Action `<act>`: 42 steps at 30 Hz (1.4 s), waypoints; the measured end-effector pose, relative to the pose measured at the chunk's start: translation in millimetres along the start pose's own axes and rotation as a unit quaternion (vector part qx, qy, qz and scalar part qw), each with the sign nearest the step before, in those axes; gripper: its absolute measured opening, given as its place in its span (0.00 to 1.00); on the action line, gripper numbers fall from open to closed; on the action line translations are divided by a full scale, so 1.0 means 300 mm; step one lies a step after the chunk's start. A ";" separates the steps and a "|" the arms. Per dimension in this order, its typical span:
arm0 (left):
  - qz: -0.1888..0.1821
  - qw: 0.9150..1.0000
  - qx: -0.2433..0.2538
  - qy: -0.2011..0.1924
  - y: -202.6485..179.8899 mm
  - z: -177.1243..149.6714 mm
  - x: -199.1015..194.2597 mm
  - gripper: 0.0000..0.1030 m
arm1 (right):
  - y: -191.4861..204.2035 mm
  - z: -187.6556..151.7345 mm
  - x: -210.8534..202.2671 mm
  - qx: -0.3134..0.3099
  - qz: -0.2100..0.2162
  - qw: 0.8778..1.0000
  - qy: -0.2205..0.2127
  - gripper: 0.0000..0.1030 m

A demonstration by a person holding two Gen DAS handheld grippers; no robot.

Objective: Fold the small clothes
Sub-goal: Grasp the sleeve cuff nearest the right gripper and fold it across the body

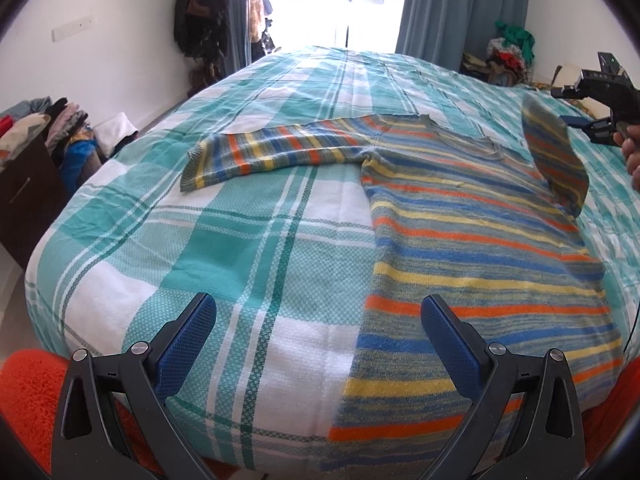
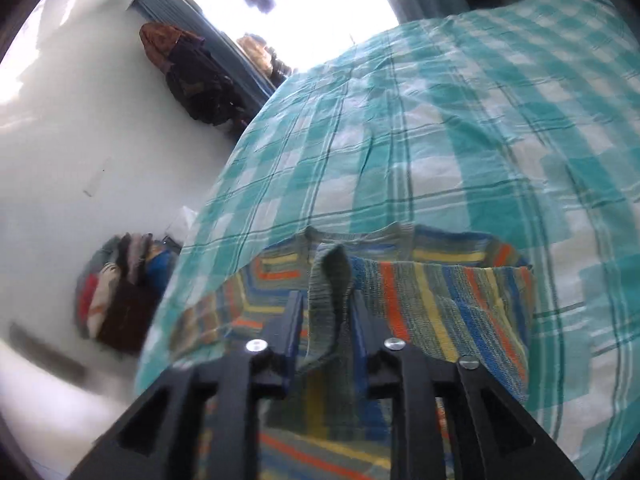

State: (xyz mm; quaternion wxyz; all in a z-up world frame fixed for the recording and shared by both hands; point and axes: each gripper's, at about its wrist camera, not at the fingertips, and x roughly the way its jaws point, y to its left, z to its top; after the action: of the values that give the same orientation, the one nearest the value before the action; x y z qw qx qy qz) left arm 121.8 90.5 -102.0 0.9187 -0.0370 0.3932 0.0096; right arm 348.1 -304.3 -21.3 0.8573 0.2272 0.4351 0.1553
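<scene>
Left tongs (image 1: 319, 322) nearest, spread wide w/ nothing between them, hovering over the near edge of the bed (image 1: 224, 248), just left of the sweater's hem. Sweater (image 1: 476, 248) w/ blue, yellow, orange & grey stripes lies flat on the bed's green-and-white check cover, hem toward the near edge, neck toward the far end. Its left sleeve (image 1: 272, 152) is stretched flat out to the left of the body. Its right sleeve (image 1: 556, 156) is lifted off the bed & hangs in the air over the sweater's right side. Right tongs (image 2: 326, 300) are clenched on that sleeve's grey cuff (image 2: 332, 280), cloth bunched between the blue pads; in the left wrist view they sit at the far right edge, beside the raised sleeve. Left of the bed, on the floor side, a heap of clothes (image 1: 60, 124) on a dark cabinet. Beyond the bed's far end: bright window (image 1: 320, 0) w/ grey-blue curtain (image 1: 460, 4), dark garments (image 1: 204, 12) hanging on the wall at left.
</scene>
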 end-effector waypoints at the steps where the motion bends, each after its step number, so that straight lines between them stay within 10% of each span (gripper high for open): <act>1: -0.001 1.000 -0.004 -0.004 0.011 0.000 -0.009 0.99 | 0.003 -0.015 0.013 0.000 0.011 1.000 -0.003 0.53; 7: -0.010 0.999 -0.038 -0.002 0.058 0.004 -0.006 0.99 | -0.111 -0.055 -0.052 -0.005 -0.042 0.999 -0.013 0.32; 16: 0.003 1.000 -0.014 0.011 0.011 -0.008 0.016 0.99 | -0.385 -0.282 0.184 -0.030 -0.198 0.968 0.149 0.13; 23: 0.000 1.000 0.011 0.015 -0.025 -0.016 0.030 0.99 | -0.302 -0.253 -0.006 -0.051 -0.162 0.984 0.054 0.16; 26: -0.005 1.000 0.014 0.009 -0.036 -0.012 0.020 0.99 | -0.270 -0.307 0.035 -0.055 -0.124 0.988 0.076 0.24; 29: 0.003 1.000 0.022 0.009 -0.036 -0.020 0.014 0.99 | -0.306 -0.422 0.152 -0.066 -0.172 0.974 0.134 0.25; 33: 0.009 1.000 0.011 0.012 -0.012 -0.031 0.015 0.99 | -0.239 -0.482 0.055 -0.100 -0.220 0.968 0.073 0.26; 42: 0.018 1.000 -0.012 0.020 0.009 -0.026 0.057 0.99 | 0.057 -0.782 -0.135 -0.175 -0.149 0.972 -0.042 0.42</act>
State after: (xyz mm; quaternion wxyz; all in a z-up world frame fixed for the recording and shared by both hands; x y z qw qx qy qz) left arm 127.7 92.4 -119.9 0.9100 -0.0411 0.4115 0.0306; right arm 132.1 -248.8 -106.7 0.9148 0.0132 0.3935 0.0900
